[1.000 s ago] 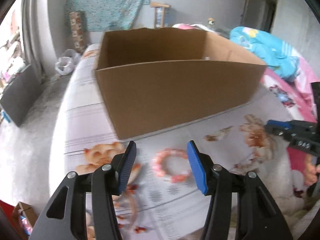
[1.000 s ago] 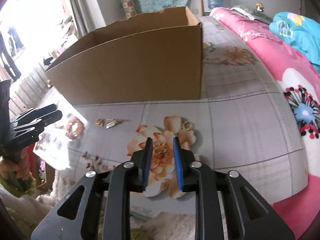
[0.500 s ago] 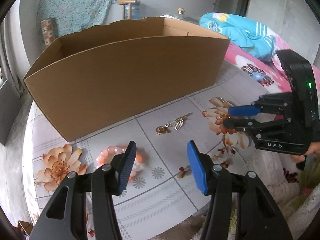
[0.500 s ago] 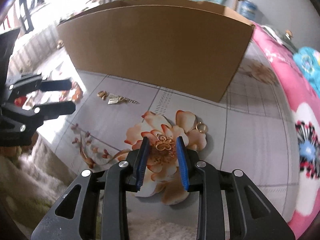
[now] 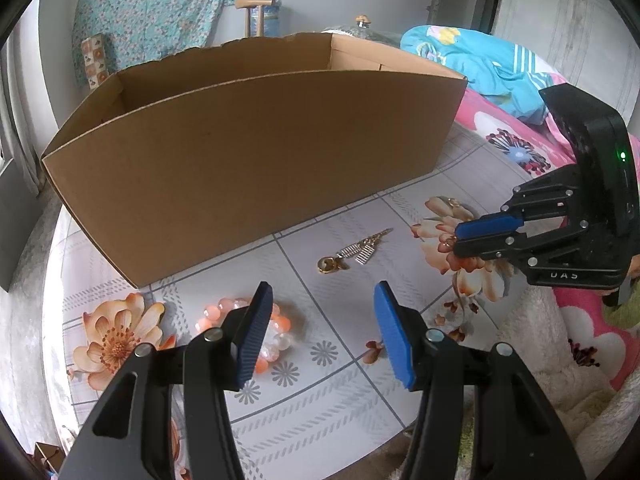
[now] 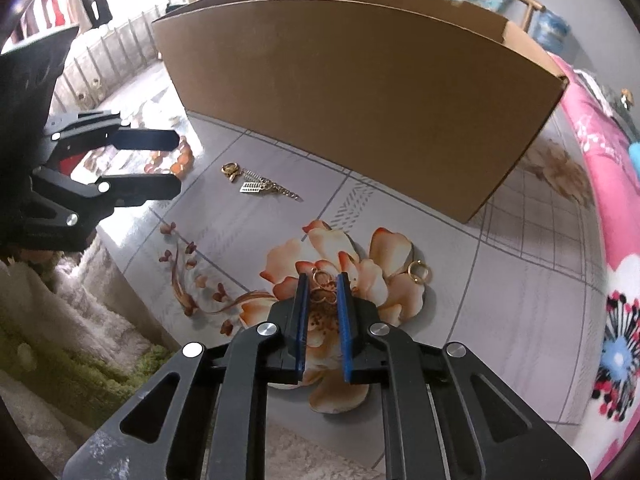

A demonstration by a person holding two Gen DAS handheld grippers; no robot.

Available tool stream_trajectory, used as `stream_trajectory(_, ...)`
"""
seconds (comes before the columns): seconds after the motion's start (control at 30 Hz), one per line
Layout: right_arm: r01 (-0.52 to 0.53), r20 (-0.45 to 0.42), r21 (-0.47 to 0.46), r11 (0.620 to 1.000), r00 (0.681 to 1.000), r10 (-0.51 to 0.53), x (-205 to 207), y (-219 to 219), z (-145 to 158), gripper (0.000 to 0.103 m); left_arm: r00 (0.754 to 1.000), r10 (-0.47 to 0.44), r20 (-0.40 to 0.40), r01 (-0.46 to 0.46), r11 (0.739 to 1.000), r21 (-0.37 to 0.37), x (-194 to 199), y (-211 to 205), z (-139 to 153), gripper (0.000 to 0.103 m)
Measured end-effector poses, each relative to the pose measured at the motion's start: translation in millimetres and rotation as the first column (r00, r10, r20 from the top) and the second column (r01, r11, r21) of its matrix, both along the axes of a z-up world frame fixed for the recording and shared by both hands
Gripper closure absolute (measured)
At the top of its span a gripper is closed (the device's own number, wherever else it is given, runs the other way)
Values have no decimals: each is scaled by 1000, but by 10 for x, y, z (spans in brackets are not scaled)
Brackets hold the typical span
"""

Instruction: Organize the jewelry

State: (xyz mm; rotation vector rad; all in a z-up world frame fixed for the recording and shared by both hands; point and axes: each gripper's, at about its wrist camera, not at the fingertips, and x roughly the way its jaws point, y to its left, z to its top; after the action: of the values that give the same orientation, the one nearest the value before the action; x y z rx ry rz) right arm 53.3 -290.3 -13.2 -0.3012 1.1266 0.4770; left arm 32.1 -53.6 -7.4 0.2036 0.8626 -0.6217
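Blue pads of the right gripper are closing in on a small gold ornament of linked rings, which lies on the printed orange flower of the bed sheet; the piece sits right between the fingertips, and a narrow gap shows on either side of it. Just beside that flower's right petal lies a gold hoop earring, apart from the pads. Further out to the left, a gold chain with a ring and a flat charm lies on a grey square of the sheet.

In the left wrist view, the left gripper stands with its jaws about halfway apart and nothing between them. Its left finger hangs over an orange and clear bead bracelet, partly hiding it; whether it touches the beads cannot be told. The gold chain lies ahead of the open jaws, well short of them, and the right gripper comes in from the right edge over the flower print.

Behind all the jewellery stands a large open cardboard box, its long wall facing both grippers; what it holds cannot be seen. A pink flowered blanket and a turquoise garment lie beyond on the right
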Motion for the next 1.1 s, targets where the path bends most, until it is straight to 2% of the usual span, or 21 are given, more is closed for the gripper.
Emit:
stream_trajectory(0.17, 41, -1, 26, 999, 999, -41, -46, -96, 11, 92, 1000, -2, 2, 2, 1000, 0, 4, 13, 1, 52)
stream_trajectory(0.2, 49, 3, 30, 998, 999, -49, -51, -108, 19, 103, 1000, -3, 4, 3, 1000, 2, 8, 12, 2, 52)
stream_trajectory(0.43, 105, -4, 50, 993, 994, -105, -92, -226, 51, 103, 1000, -5, 7, 5, 1000, 4, 14, -8, 8, 52)
stream_trajectory(0.57, 136, 4, 82, 987, 991, -137, -109, -245, 104, 100, 1000, -18, 12, 18, 1000, 7, 4, -35, 24, 52)
stream_trajectory(0.63, 161, 14, 98, 982, 987, -163, -109, -296, 143, 90, 999, -31, 14, 31, 1000, -3, -8, -72, 37, 52)
stream_trajectory(0.77, 243, 41, 118, 963, 968, -249, -112, -431, 214, 86, 995, -99, 9, 99, 994, -46, -36, -234, 78, 53)
stream_trajectory(0.87, 312, 71, 138, 940, 943, -324, -150, -486, 247, 79, 982, -189, 5, 189, 980, -59, -71, -491, 85, 57)
stream_trajectory(0.97, 368, 82, 161, 916, 920, -384, -218, -564, 256, 78, 967, -256, 0, 256, 966, -29, -112, -748, 27, 59)
stream_trajectory(1.1, 429, 79, 197, 882, 889, -450, -280, -609, 258, 78, 961, -276, -20, 277, 961, 15, -106, -963, -64, 62)
